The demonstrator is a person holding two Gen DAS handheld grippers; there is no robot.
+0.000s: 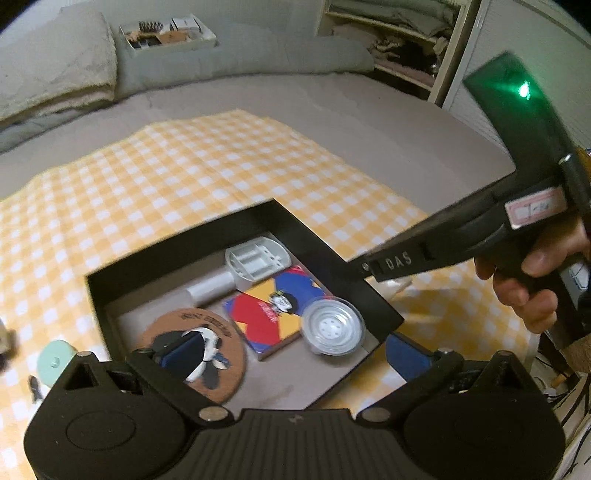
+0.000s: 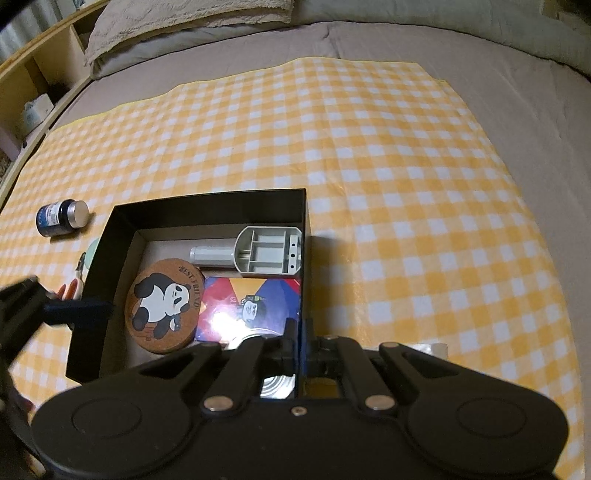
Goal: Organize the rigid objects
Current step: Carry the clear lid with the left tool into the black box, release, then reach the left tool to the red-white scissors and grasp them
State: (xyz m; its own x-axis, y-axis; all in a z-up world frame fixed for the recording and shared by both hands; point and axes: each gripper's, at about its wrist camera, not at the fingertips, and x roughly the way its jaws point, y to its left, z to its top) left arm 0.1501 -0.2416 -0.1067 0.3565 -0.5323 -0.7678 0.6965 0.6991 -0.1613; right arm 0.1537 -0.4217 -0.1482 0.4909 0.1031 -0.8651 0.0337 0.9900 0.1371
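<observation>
A black open box (image 1: 325,240) (image 2: 207,201) sits on a yellow checked cloth. Inside lie a cork panda coaster (image 1: 221,354) (image 2: 162,299), a colourful card (image 1: 266,314) (image 2: 258,299), a grey plastic holder (image 1: 256,260) (image 2: 269,251), a grey cylinder (image 1: 210,286) (image 2: 210,254) and a clear round lid (image 1: 332,325) (image 2: 277,386). My left gripper (image 1: 295,358) is open, its fingers astride the box's near part. My right gripper (image 2: 301,341) is shut on the box's right wall; it also shows from outside in the left wrist view (image 1: 369,267).
A dark jar (image 2: 62,218) with a silver lid lies left of the box. A mint round object (image 1: 55,360) (image 2: 92,254) and small orange-handled pliers (image 2: 72,290) lie beside the box's left wall. Pillows and a tray (image 1: 166,33) are at the bed's far side.
</observation>
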